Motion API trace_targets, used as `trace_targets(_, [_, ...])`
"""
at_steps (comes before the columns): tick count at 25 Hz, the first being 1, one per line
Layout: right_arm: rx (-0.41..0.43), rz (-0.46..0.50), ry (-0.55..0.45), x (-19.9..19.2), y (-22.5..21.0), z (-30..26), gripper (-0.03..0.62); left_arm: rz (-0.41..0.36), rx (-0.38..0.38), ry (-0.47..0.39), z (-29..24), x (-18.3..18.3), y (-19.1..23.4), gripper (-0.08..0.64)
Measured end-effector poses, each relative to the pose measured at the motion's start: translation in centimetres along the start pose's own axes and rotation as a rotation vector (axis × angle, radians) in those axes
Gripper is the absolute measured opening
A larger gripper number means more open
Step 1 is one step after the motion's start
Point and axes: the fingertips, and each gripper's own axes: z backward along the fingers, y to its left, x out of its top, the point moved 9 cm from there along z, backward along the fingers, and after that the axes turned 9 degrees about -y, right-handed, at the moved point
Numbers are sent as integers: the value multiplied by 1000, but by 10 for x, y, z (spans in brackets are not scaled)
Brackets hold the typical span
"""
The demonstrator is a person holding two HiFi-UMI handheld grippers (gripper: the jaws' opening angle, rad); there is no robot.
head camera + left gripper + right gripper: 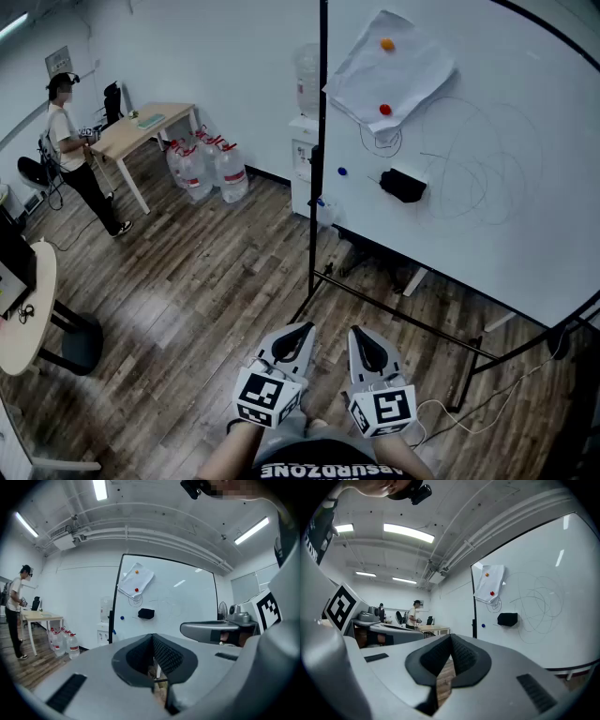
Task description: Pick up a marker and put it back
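My left gripper [298, 331] and right gripper [359, 334] are side by side close to my body, both pointing at a whiteboard [497, 187] on a black stand. Both are shut with nothing between the pads, as the left gripper view [153, 641] and the right gripper view [451, 640] also show. The board carries scribbled lines, a black eraser [403, 185] [146, 613] [507, 619], a blue magnet [341, 172] and a paper sheet [412, 66] pinned by an orange magnet [387, 43] and a red magnet [384, 109]. I cannot make out a marker in any view.
The stand's floor bar [403, 317] crosses the wooden floor between me and the board. A water dispenser [307, 89] and several water bottles [206, 169] stand by the wall. A person [75, 150] stands at a table [141, 131] far left. A round table [28, 319] is at my left.
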Motion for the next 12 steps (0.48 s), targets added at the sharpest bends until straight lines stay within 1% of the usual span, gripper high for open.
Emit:
trace_targets(5, [10, -14, 10, -7, 3, 8, -3, -1, 8, 3, 6, -6, -8, 8])
trace_targets(10, [56, 16, -8, -8, 3, 9, -2, 1, 19, 8, 5, -12, -10, 8])
trace_targets(12, [60, 18, -17, -8, -2, 7, -3, 8, 15, 11, -1, -14, -8, 8])
